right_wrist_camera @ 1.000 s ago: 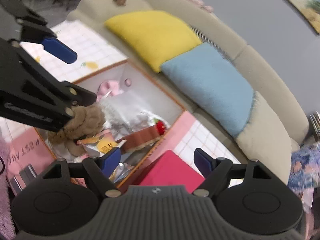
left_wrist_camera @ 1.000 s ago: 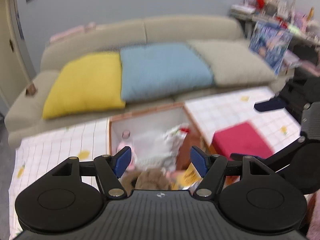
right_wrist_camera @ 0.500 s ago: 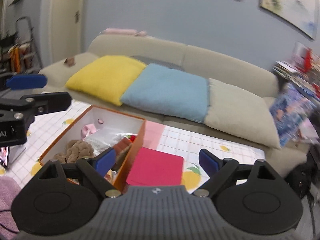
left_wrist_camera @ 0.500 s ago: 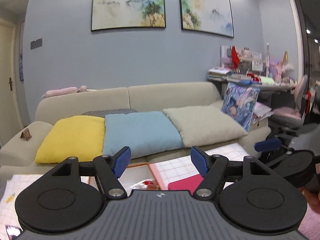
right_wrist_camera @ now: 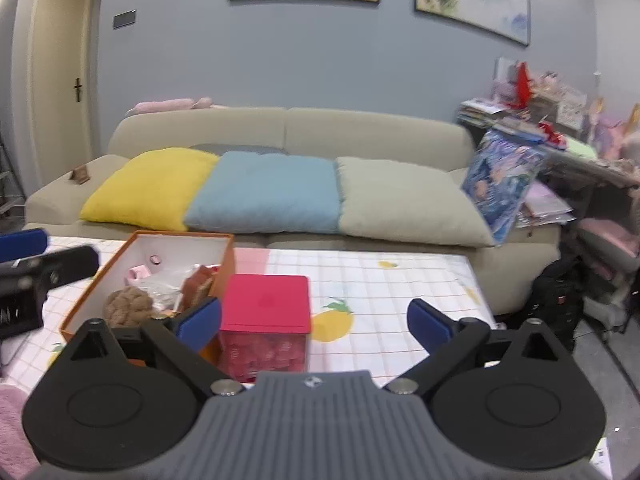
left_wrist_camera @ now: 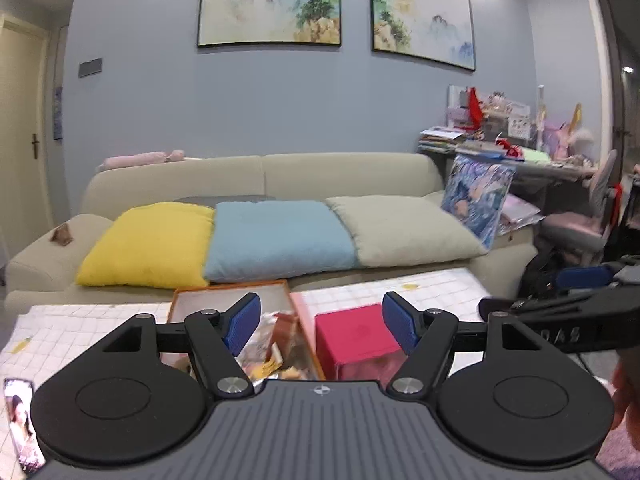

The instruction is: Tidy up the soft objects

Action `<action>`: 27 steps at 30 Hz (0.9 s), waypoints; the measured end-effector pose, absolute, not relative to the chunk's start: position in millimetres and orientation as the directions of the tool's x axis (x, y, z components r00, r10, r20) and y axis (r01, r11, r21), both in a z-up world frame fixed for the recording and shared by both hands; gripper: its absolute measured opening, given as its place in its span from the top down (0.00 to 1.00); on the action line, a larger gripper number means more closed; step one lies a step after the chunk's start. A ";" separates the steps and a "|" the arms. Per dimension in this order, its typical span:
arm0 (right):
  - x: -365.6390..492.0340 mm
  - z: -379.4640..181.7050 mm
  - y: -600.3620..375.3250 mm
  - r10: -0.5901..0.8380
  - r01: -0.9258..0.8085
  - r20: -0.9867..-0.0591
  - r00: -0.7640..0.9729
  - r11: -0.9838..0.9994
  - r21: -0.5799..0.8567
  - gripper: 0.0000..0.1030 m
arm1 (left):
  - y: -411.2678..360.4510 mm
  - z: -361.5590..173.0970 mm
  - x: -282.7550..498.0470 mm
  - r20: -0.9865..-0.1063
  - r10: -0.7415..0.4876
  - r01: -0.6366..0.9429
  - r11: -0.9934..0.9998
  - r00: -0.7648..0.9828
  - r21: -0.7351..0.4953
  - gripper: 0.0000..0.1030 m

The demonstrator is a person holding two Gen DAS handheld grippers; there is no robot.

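- Two grippers: the left gripper [left_wrist_camera: 321, 322] and the right gripper [right_wrist_camera: 314, 326] both have jaws wide apart and opening, with nothing held between them
- One table [right_wrist_camera: 400, 276] under a checked cloth carries one orange box [right_wrist_camera: 144, 240] towards its left edge, with one brown plush toy [right_wrist_camera: 128, 305] in its near end
- One red box [right_wrist_camera: 266, 300] stands just beside the orange box, on its right
- One sofa [right_wrist_camera: 360, 128] beyond the far edge bears three cushions: one yellow cushion [right_wrist_camera: 152, 186], one blue cushion [right_wrist_camera: 266, 190], one beige cushion [right_wrist_camera: 404, 204]
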State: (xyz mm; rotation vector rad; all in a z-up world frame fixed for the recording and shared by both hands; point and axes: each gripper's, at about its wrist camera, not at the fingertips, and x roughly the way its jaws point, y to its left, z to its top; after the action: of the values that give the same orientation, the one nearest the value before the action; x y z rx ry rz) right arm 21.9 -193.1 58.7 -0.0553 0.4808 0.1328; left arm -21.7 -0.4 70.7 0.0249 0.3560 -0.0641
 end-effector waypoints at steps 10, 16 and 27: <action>18.3 23.0 -196.5 0.121 -0.157 -0.646 0.754 0.988 0.002 0.05 | -2.7 42.7 -16.3 -0.569 -0.003 -0.007 1.000 0.822 -0.016 0.12; 20.1 8.2 -193.3 0.112 -0.148 -0.701 0.704 0.989 0.009 0.05 | -2.5 27.6 -10.1 -0.654 -0.010 0.005 1.000 0.756 -0.010 0.12; 19.4 7.1 -188.5 0.103 -0.159 -0.706 0.701 0.987 -0.013 0.04 | -9.8 25.0 -13.9 -0.660 -0.022 0.029 1.000 0.751 0.000 0.12</action>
State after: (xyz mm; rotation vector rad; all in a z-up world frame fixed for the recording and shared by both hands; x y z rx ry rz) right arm 19.4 -188.5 7.1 -0.0751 0.7810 0.1463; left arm -13.9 -9.8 25.0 0.0101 0.7207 -0.0280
